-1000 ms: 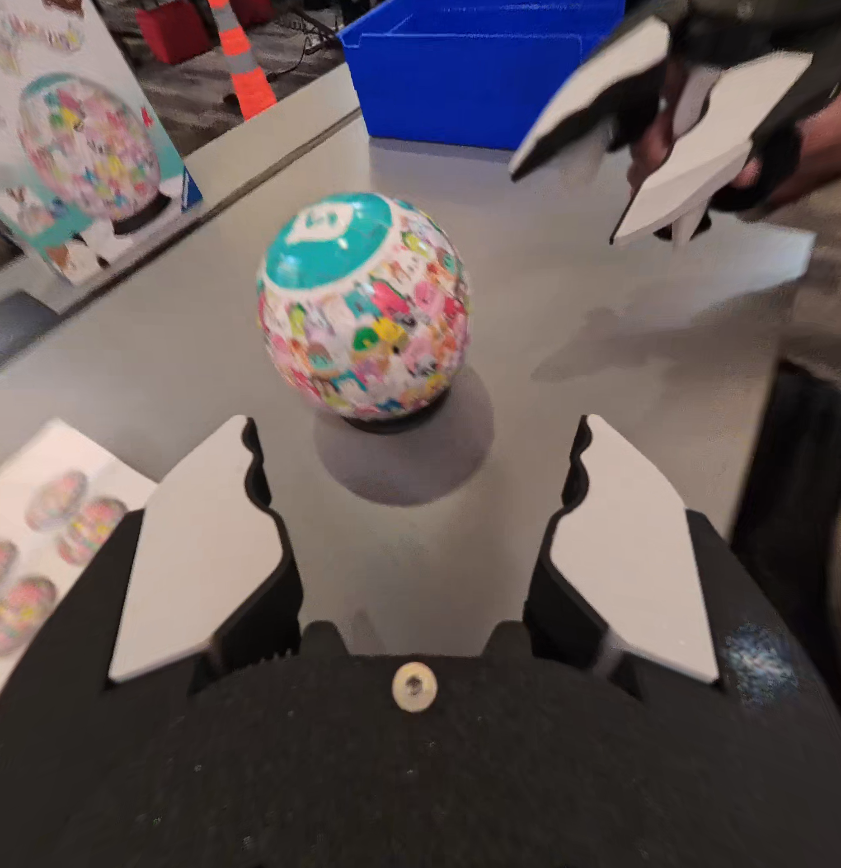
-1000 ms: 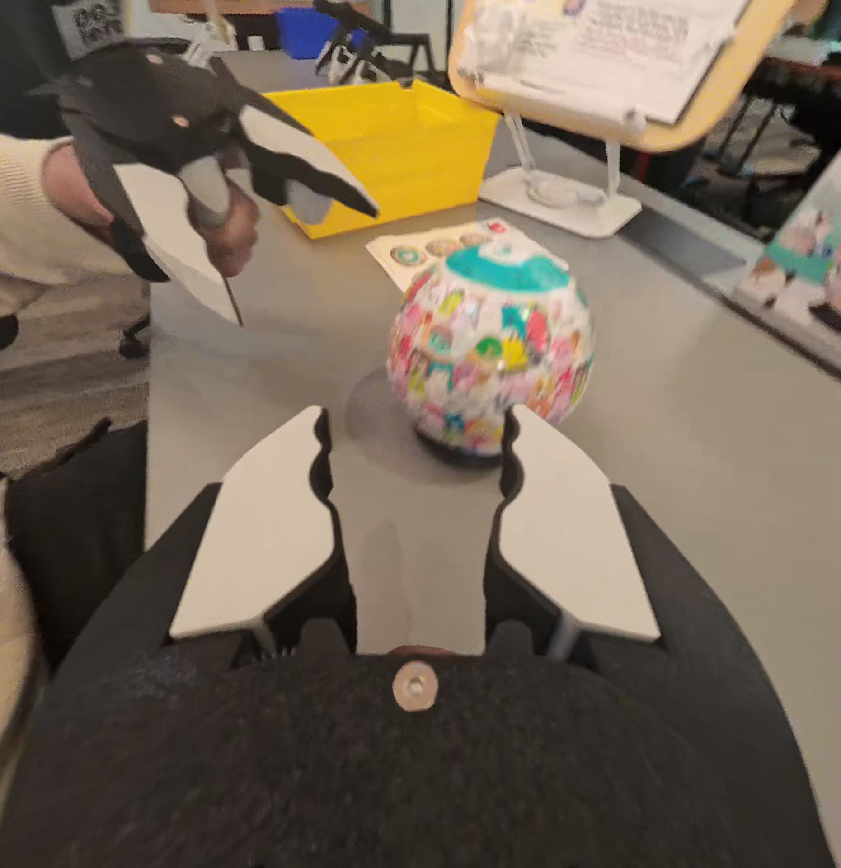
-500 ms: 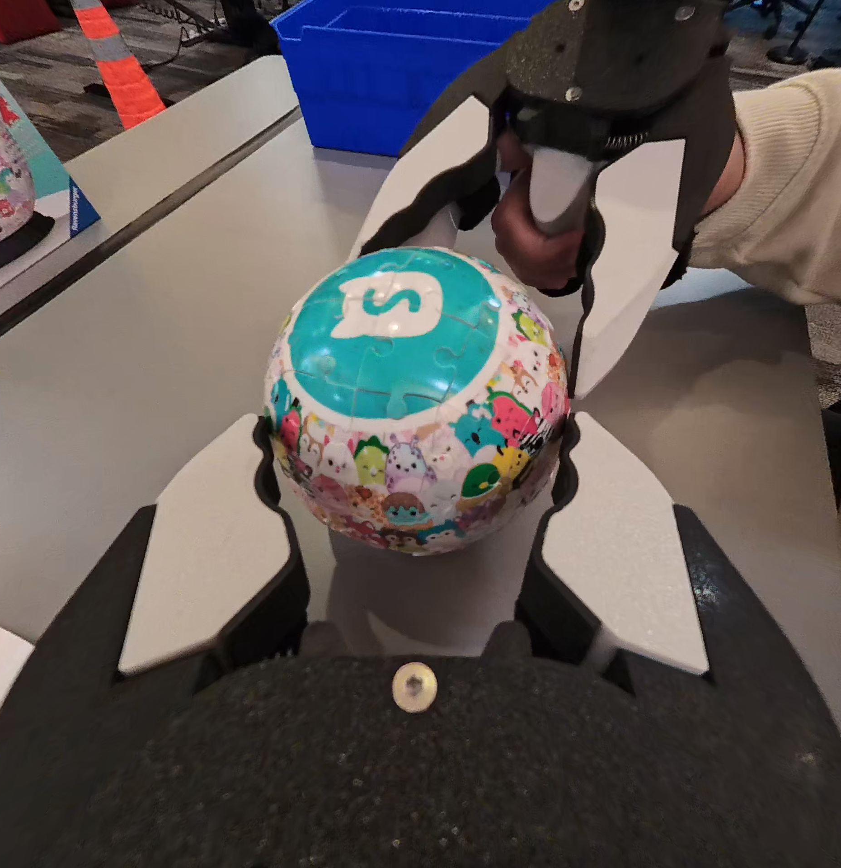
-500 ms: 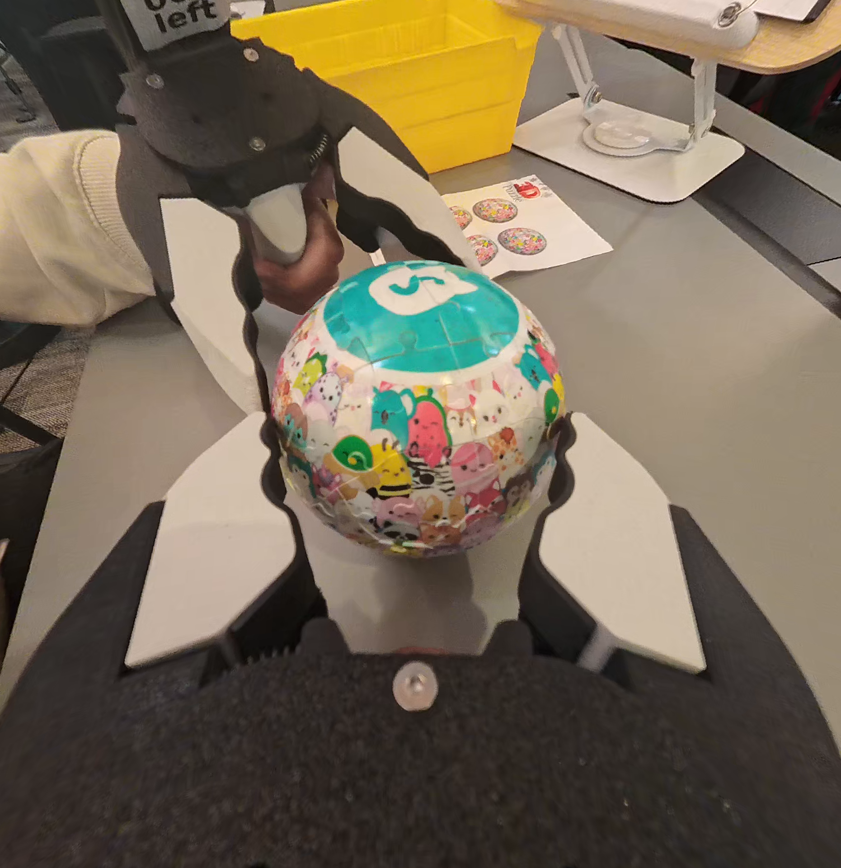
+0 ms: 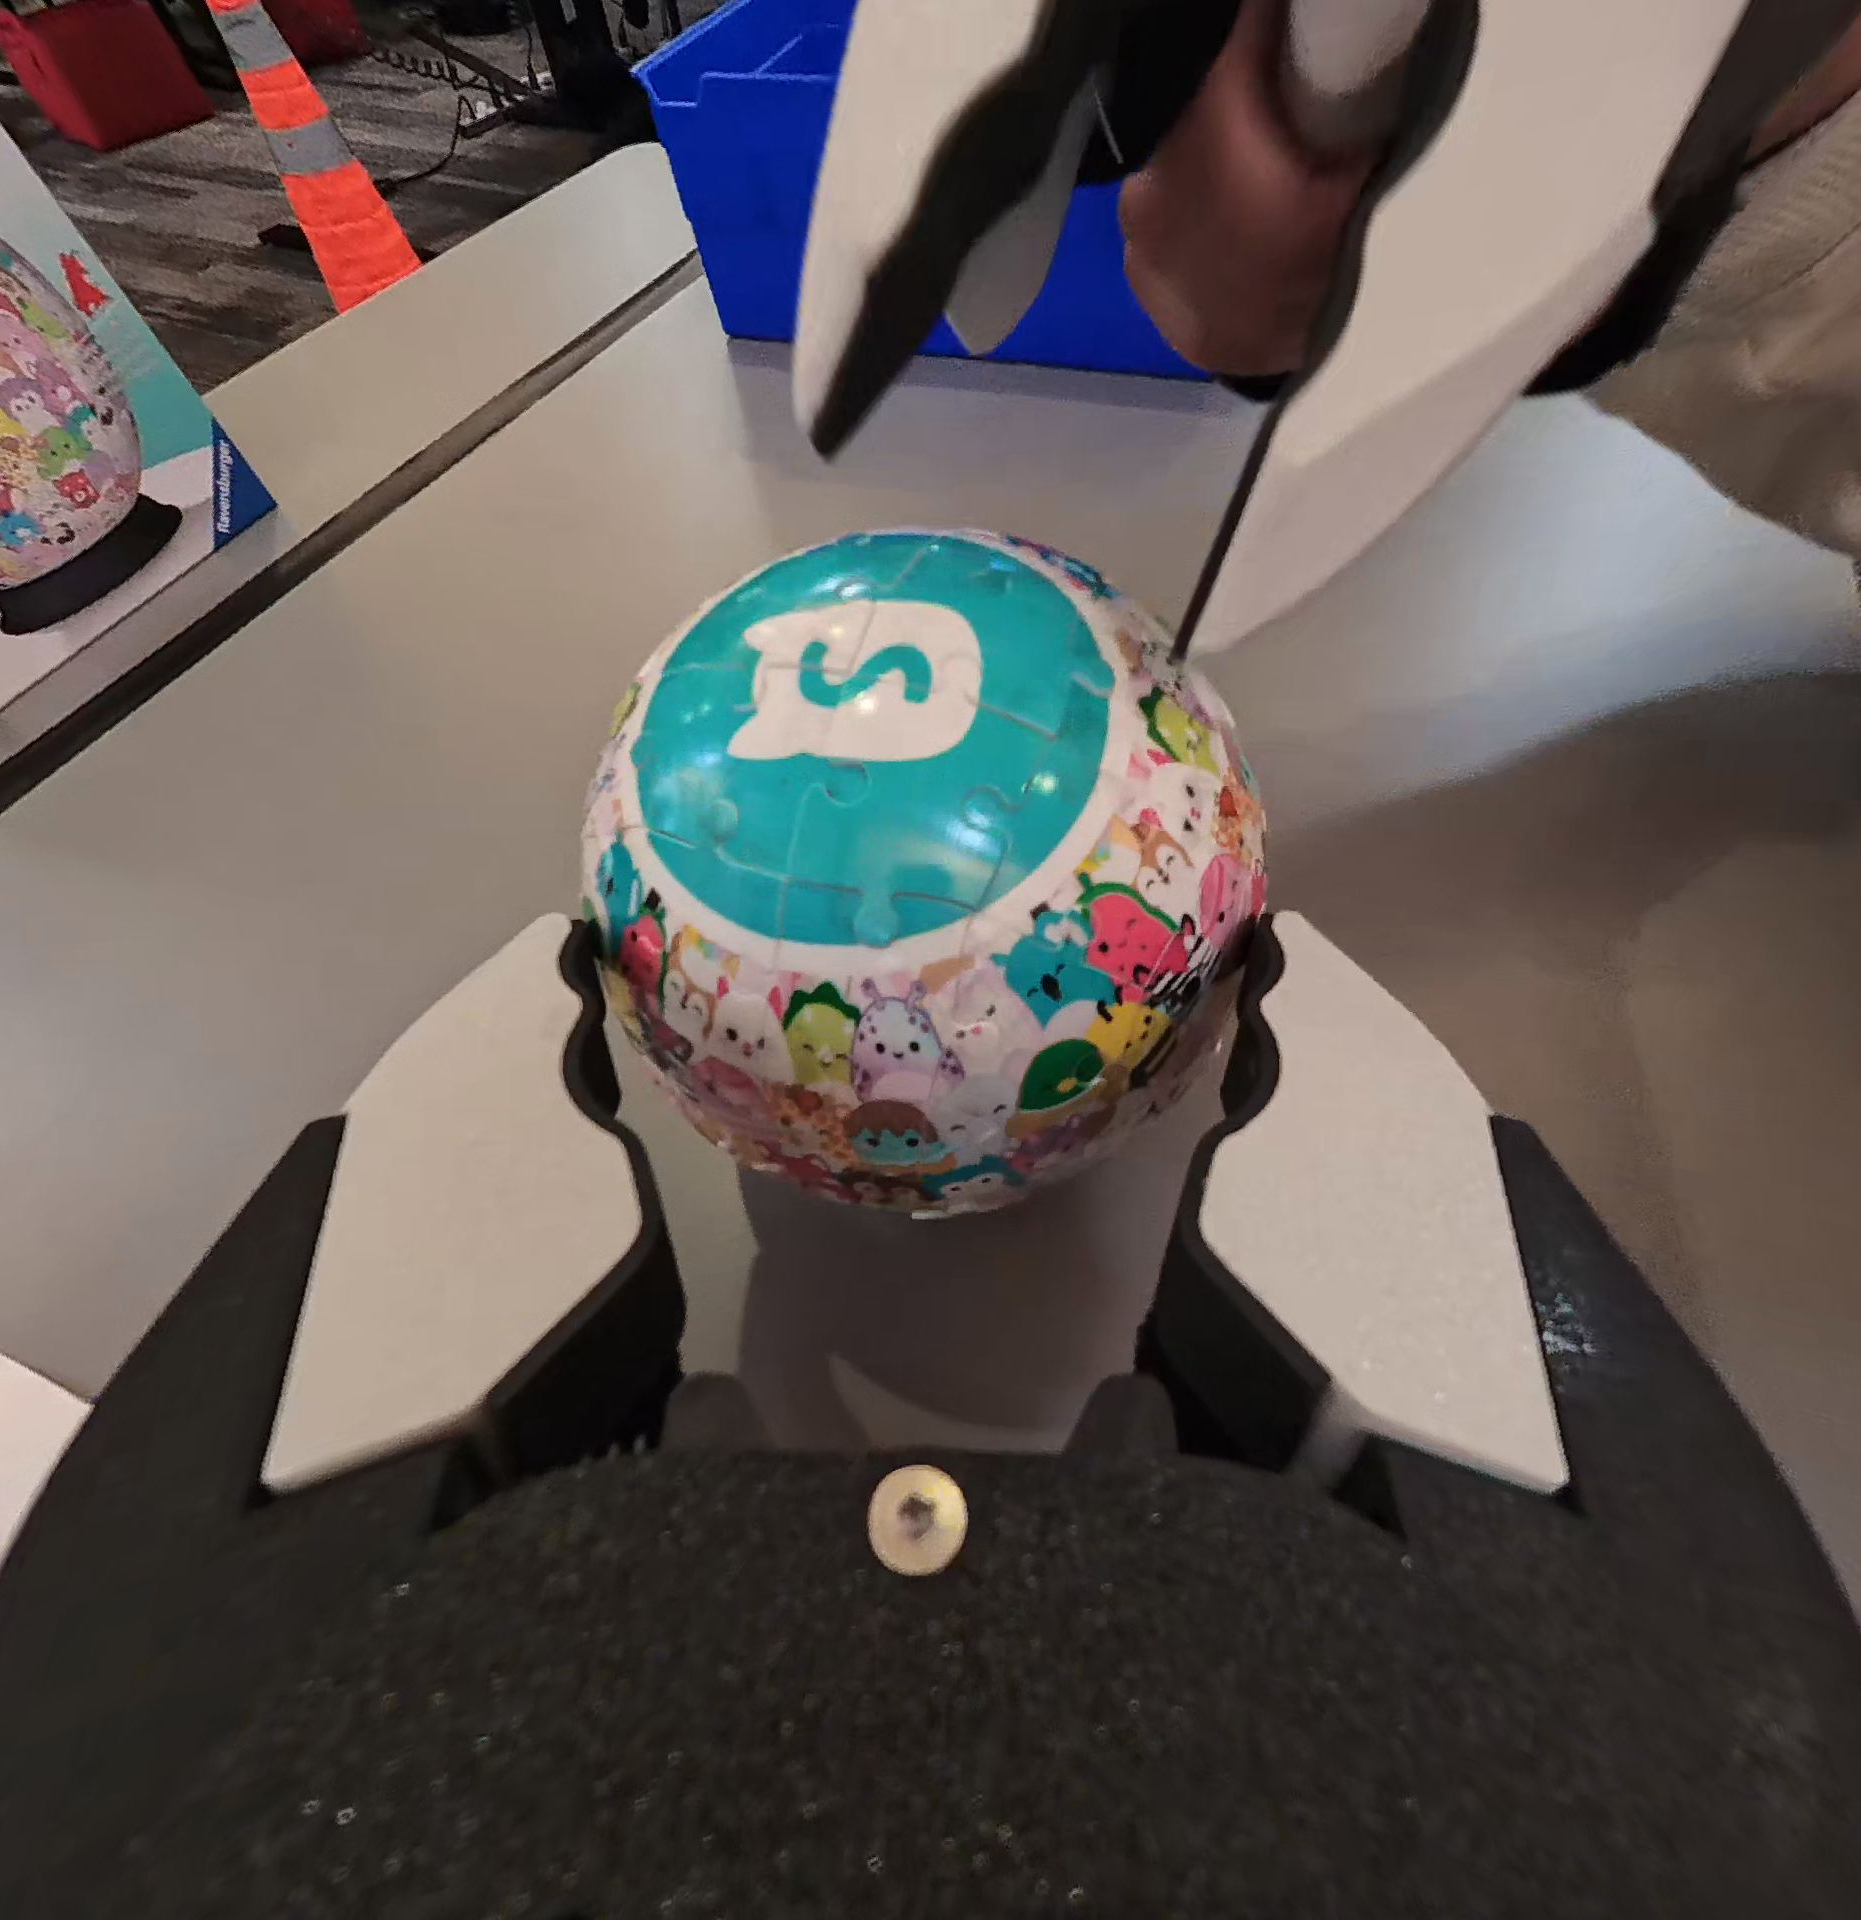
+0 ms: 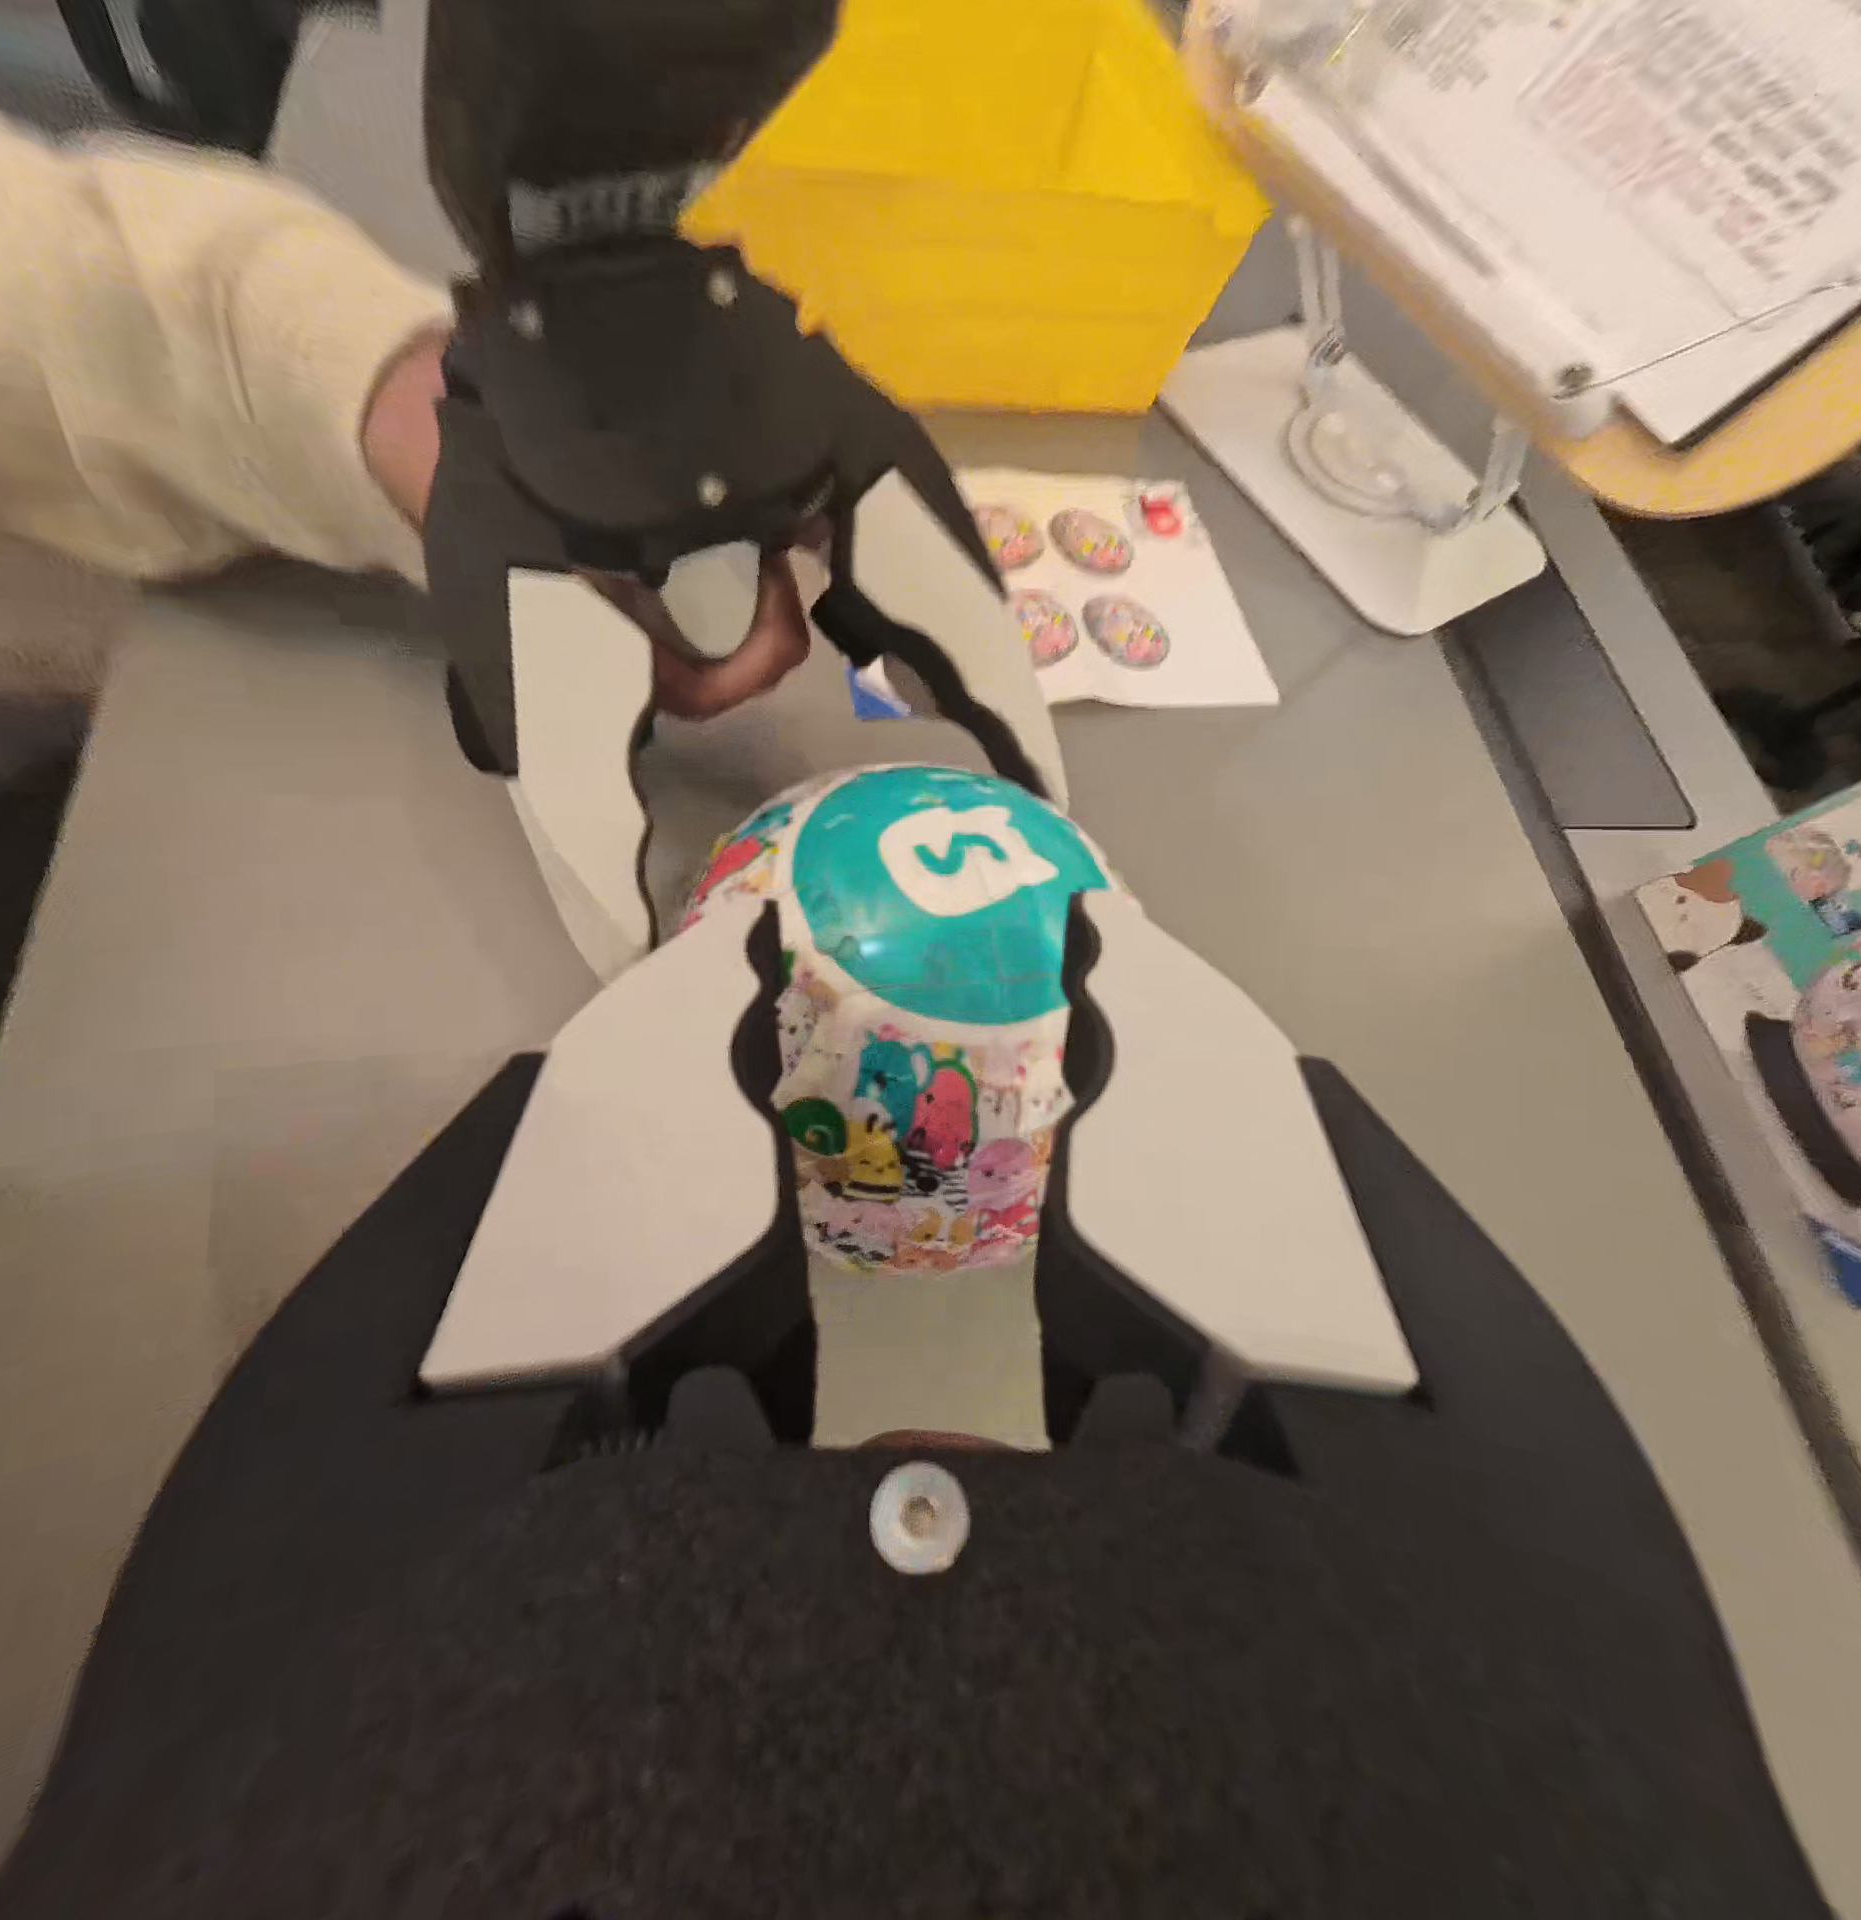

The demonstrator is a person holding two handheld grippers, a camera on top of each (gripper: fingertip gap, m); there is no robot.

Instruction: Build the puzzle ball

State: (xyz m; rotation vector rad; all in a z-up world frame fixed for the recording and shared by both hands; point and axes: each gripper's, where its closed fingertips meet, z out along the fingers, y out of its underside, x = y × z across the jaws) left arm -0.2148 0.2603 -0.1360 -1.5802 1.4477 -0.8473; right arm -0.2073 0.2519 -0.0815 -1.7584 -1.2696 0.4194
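The puzzle ball [image 5: 921,862], with a teal cap and many small colourful figures, sits between the fingers of my left gripper [image 5: 921,935]. Both pads touch its sides, so the gripper is shut on it. I cannot see a stand under the ball. My right gripper [image 6: 924,914] hovers above and in front of the ball [image 6: 936,1039]. Its jaws are narrowed but apart, with nothing held between them. In the left wrist view the right gripper [image 5: 1009,540] hangs blurred just over the ball's far top. The left gripper [image 6: 843,862] shows beyond the ball in the right wrist view.
The grey table [image 5: 282,831] holds a blue bin [image 5: 780,156] at the far side and a yellow bin [image 6: 967,208] behind the left hand. A picture sheet [image 6: 1113,603], a clipboard stand [image 6: 1425,499] and the puzzle box [image 5: 53,436] are nearby. An orange cone [image 5: 323,156] stands on the floor.
Both grippers closed in around the ball. The left gripper now holds it. The right gripper has since risen above the ball and its jaws have narrowed.
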